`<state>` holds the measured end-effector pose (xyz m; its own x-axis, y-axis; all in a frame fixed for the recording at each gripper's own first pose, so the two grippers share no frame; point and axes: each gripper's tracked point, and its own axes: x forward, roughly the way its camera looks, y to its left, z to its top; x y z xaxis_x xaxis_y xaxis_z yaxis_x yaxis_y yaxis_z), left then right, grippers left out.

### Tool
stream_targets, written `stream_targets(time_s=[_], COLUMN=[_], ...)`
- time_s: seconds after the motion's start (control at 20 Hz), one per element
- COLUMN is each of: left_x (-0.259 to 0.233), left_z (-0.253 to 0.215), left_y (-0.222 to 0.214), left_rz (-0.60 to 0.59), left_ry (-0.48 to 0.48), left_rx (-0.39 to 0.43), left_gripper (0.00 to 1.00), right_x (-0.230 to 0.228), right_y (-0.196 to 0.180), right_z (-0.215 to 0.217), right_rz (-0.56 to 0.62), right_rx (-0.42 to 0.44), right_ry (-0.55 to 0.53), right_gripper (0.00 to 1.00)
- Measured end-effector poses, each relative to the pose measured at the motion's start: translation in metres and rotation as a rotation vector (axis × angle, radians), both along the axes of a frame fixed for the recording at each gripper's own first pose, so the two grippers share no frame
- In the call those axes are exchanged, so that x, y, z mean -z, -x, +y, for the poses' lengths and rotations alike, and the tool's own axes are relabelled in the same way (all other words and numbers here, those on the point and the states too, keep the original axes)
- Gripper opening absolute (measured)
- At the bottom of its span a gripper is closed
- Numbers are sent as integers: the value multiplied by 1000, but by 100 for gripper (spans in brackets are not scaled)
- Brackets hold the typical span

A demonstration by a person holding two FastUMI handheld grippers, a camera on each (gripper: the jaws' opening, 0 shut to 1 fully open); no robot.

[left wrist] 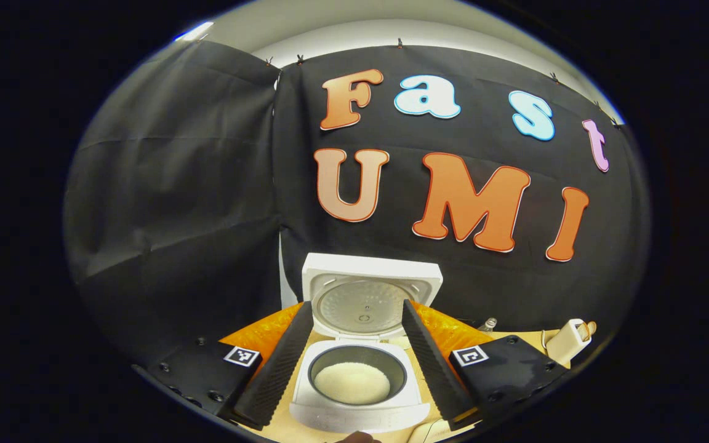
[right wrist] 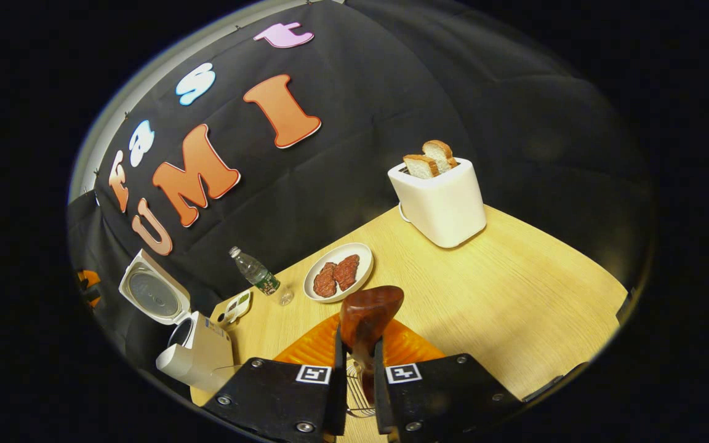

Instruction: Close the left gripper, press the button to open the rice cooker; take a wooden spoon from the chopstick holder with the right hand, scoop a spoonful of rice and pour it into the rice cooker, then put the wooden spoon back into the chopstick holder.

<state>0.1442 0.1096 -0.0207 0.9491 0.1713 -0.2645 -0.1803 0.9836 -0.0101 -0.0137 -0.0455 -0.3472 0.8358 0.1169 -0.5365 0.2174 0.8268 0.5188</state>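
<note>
Right gripper (right wrist: 354,369) clamps the wooden spoon (right wrist: 367,317), handle between the jaws, bowl pointing forward. Left gripper (left wrist: 354,357) spread wide, framing the open rice cooker (left wrist: 360,344).

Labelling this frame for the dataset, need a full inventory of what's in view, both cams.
rice cooker: 1, white, lid up, rice in the pot, on the table
wooden spoon: 1, reddish-brown, in the right gripper
toaster: 1, white, far end of the table, two bread slices in it
plate: 1, white, two reddish pieces on it, mid table
bottle: 1, clear, beside the plate
mat: 1, orange, under the grippers
table: 1, light wood
left gripper: black, open
right gripper: black, shut on the spoon
</note>
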Motion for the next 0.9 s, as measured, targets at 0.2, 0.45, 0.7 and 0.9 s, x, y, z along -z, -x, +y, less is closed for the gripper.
stream_targets(time_s=[0.2,0.45,0.7,0.9], left_x=[-16,11,42,69], left_z=[0,1,22,13], left_y=[-71,-151,-193,-183], left_rz=[9,128,323,492], left_ry=[1,40,170,75], left_rx=[16,31,-29,-5], left_gripper=[96,96,99,100], right_x=[-1,-14,-69,-99], right_y=[8,18,27,34], right_z=[1,-21,-50,-51], right_rz=[35,91,16,-32], right_rx=[-15,7,42,48], right_ry=[4,84,197,182], right_gripper=[26,57,80,83])
